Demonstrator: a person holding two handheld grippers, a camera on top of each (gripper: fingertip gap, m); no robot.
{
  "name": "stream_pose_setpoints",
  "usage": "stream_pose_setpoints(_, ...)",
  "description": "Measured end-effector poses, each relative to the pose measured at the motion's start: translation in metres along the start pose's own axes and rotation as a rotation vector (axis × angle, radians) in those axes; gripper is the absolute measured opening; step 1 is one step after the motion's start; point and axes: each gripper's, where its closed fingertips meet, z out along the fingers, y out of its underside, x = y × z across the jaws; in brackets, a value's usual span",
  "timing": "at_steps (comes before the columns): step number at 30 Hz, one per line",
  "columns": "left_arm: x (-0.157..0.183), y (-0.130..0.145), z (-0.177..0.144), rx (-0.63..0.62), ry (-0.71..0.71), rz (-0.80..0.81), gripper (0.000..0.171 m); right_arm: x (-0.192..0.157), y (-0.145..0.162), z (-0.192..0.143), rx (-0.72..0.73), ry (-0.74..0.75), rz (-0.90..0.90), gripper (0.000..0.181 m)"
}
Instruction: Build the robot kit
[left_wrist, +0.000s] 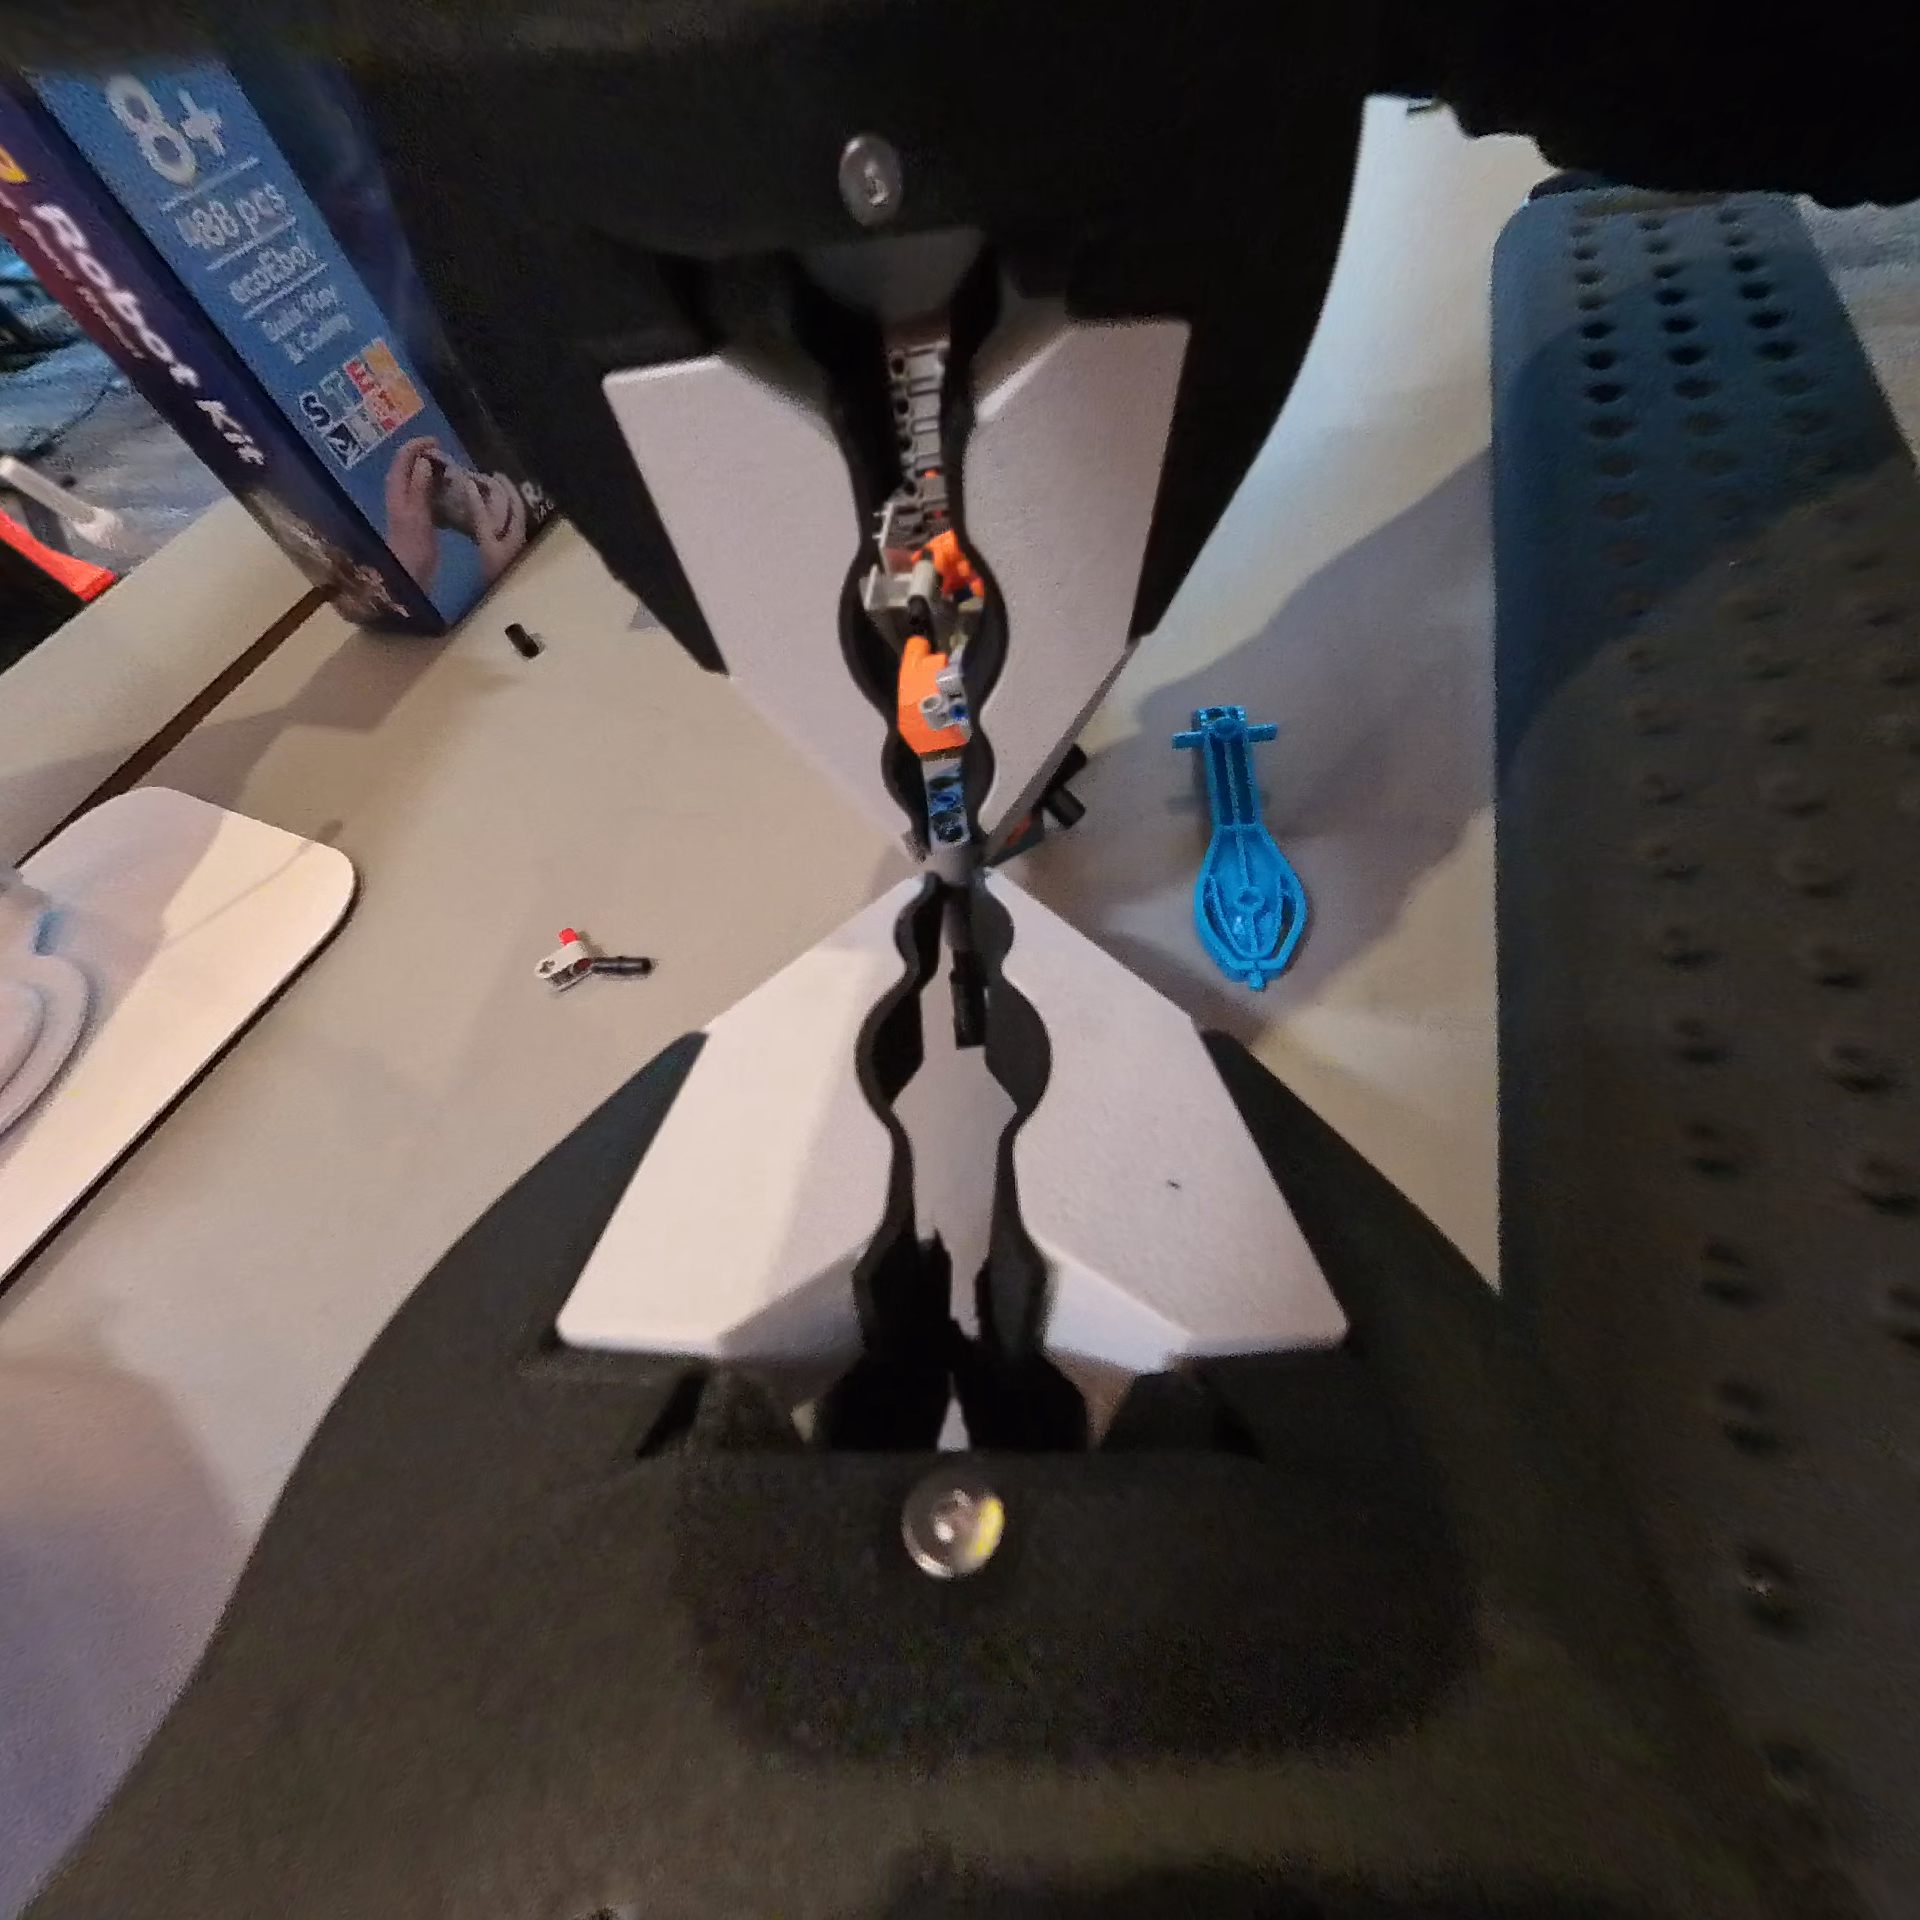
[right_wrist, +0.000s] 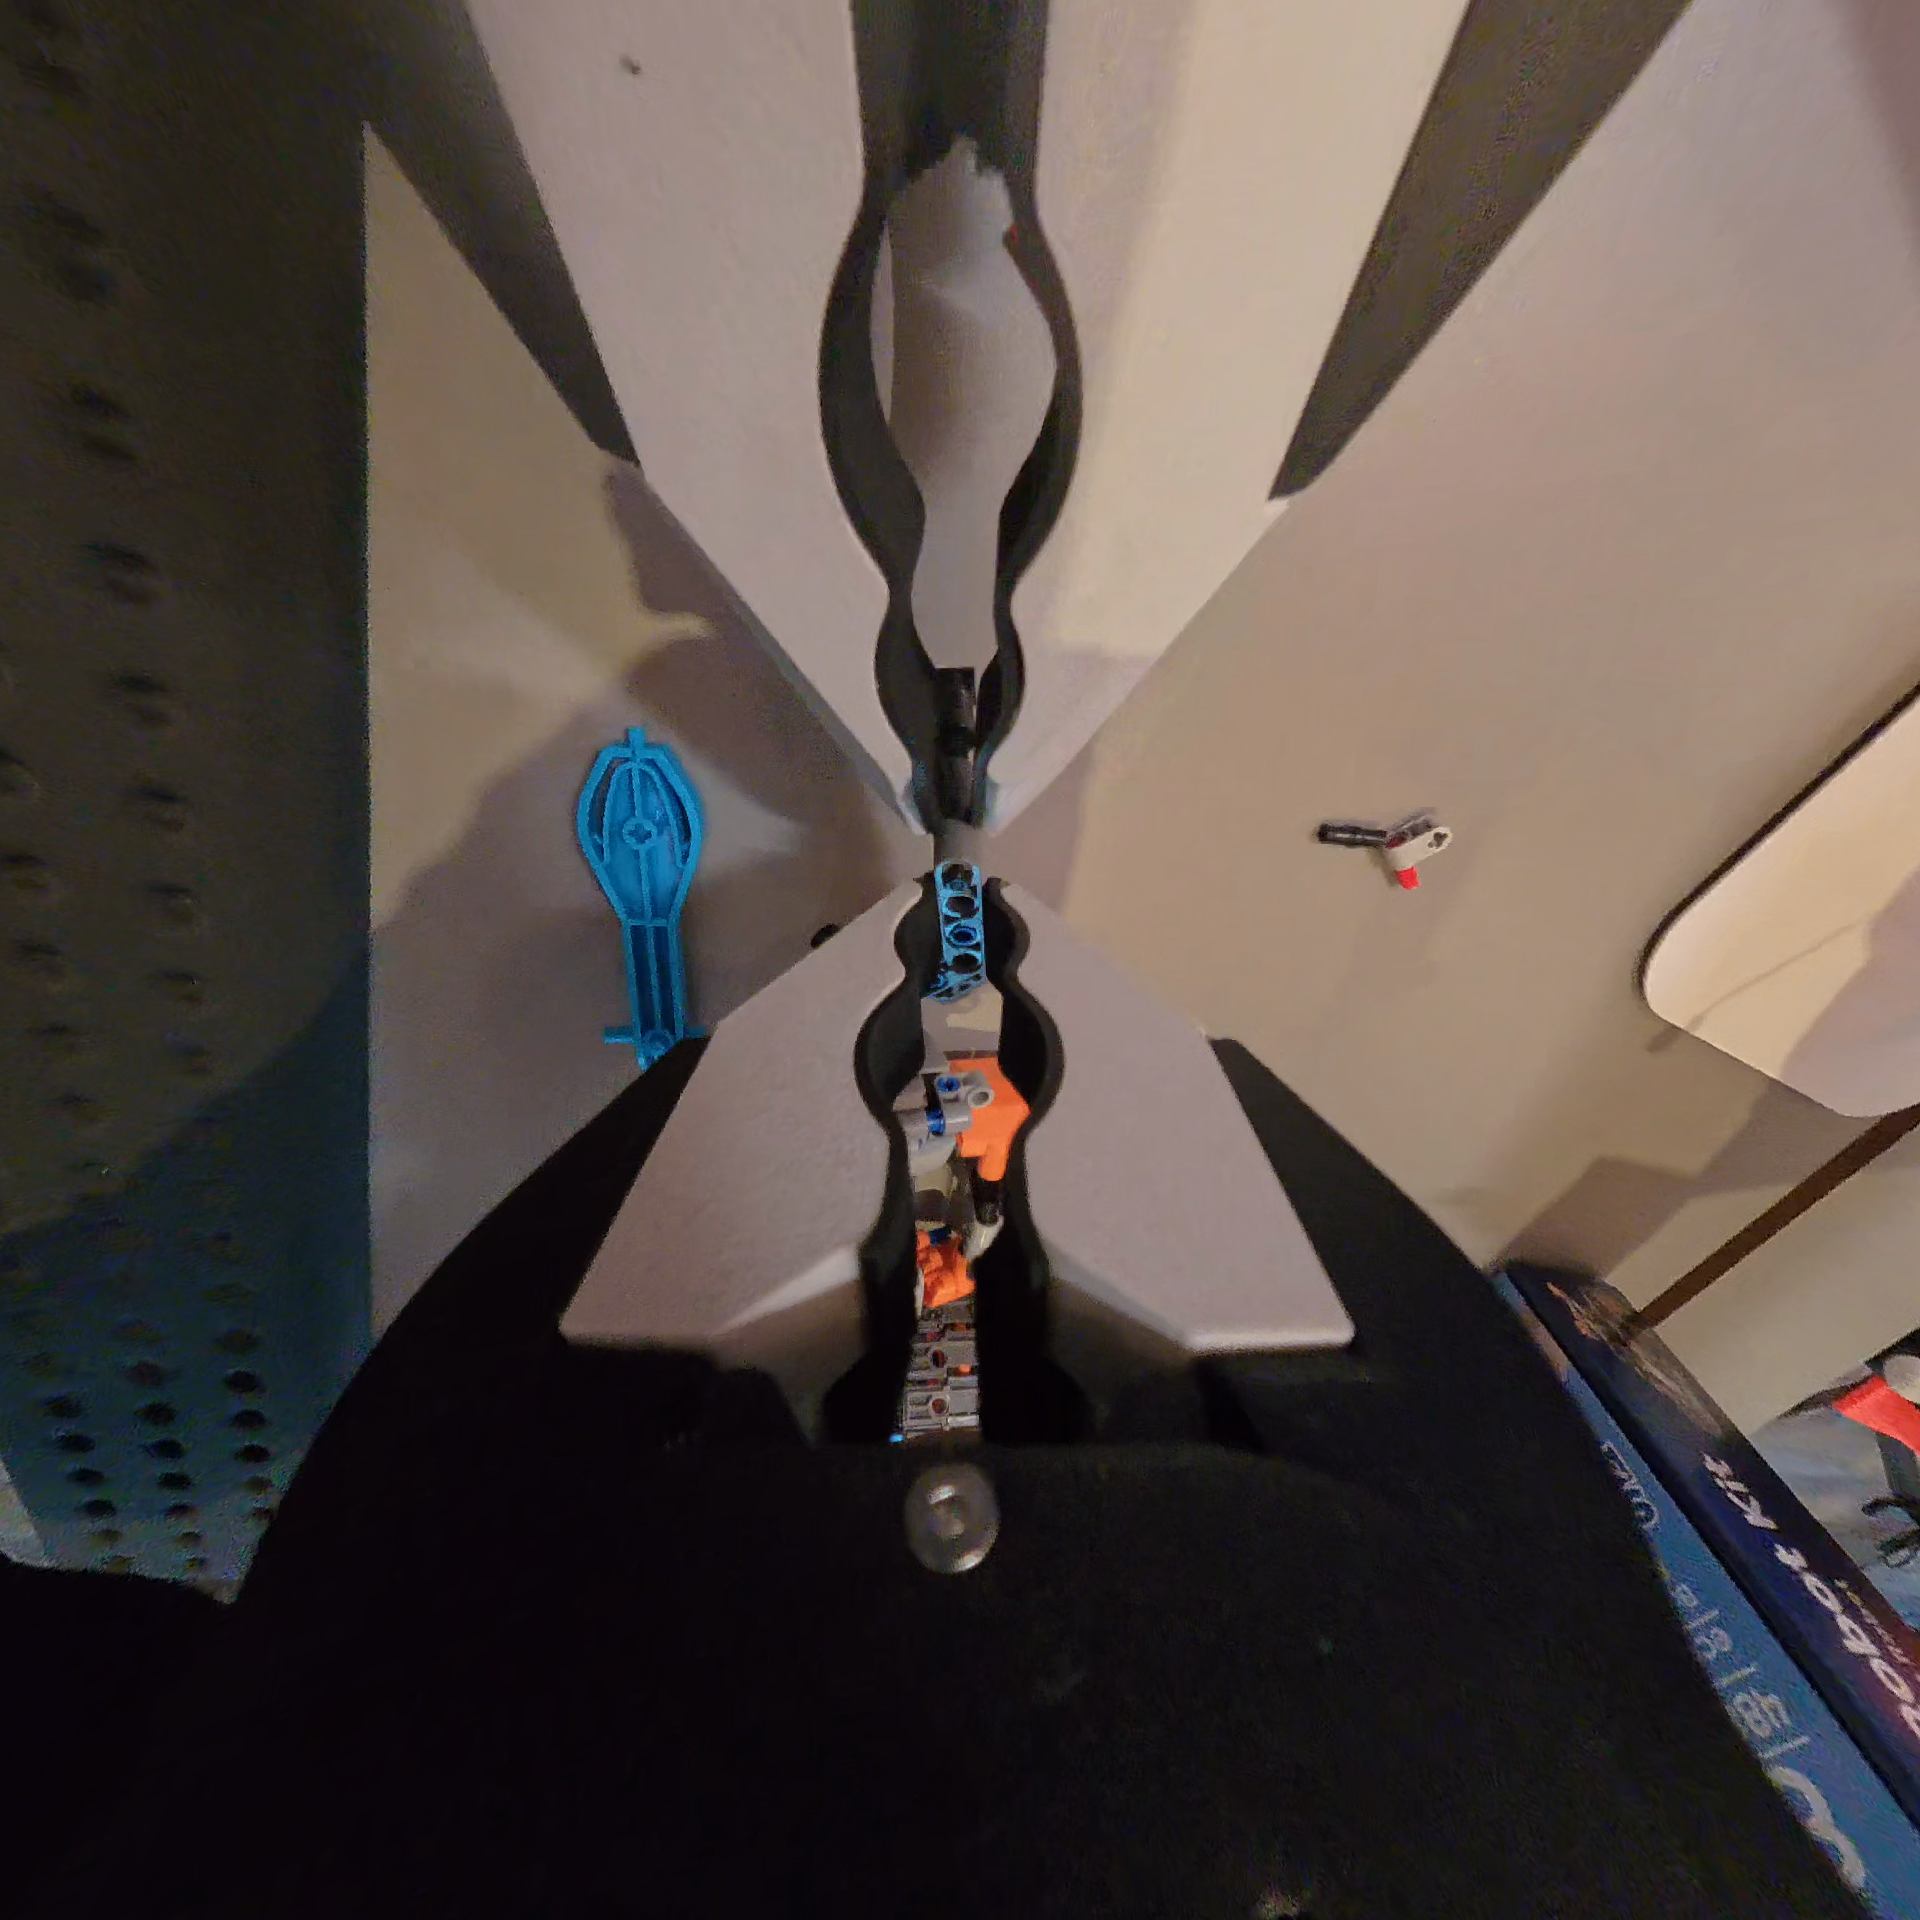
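Observation:
My two grippers meet tip to tip above a pale table (left_wrist: 499, 1164). My left gripper (left_wrist: 948, 896), at the bottom of the left wrist view, is shut on a small black pin (left_wrist: 964, 997). The pin points at the end of a blue holed beam (left_wrist: 945, 808). My right gripper (right_wrist: 961, 885), at the bottom of the right wrist view, is shut on a brick assembly (right_wrist: 961, 1112) of grey, orange and blue parts. The blue beam (right_wrist: 958, 930) sticks out at its tip. The left gripper (right_wrist: 951, 810) and the pin (right_wrist: 956, 717) show opposite. The right gripper (left_wrist: 940, 844) and the assembly (left_wrist: 930, 707) show at the top of the left wrist view.
A blue paddle-shaped piece (left_wrist: 1242, 883) (right_wrist: 642, 852) lies beside a dark perforated block (left_wrist: 1683, 727) (right_wrist: 156, 831). A small grey connector with red and black pins (left_wrist: 587, 961) (right_wrist: 1392, 840) lies loose. A blue kit box (left_wrist: 312, 343) (right_wrist: 1714, 1610), a rounded white board (left_wrist: 177, 935) and a stray black pin (left_wrist: 525, 639) are nearby. The grippers are tip to tip, or close to it.

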Motion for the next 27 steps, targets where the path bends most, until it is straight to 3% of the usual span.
stream_pose_setpoints(7,0.003,0.0,0.0,0.025,0.052,-0.047,0.0,-0.001,0.0,-0.016,0.195,0.033,0.074,0.004)
stream_pose_setpoints(10,0.007,0.001,0.004,0.013,0.057,-0.019,0.0,-0.007,0.005,-0.008,0.136,0.031,0.054,0.004)
stream_pose_setpoints(14,0.002,-0.004,0.002,0.03,0.035,-0.041,0.02,-0.014,0.004,-0.004,0.075,0.019,0.009,0.004)
stream_pose_setpoints(19,0.013,0.002,0.01,-0.004,0.088,-0.025,0.006,-0.014,0.002,-0.001,0.008,-0.007,0.0,0.004)
stream_pose_setpoints(27,0.01,0.009,0.01,-0.006,0.092,-0.065,0.005,-0.01,0.0,0.006,0.016,-0.032,-0.006,0.004)
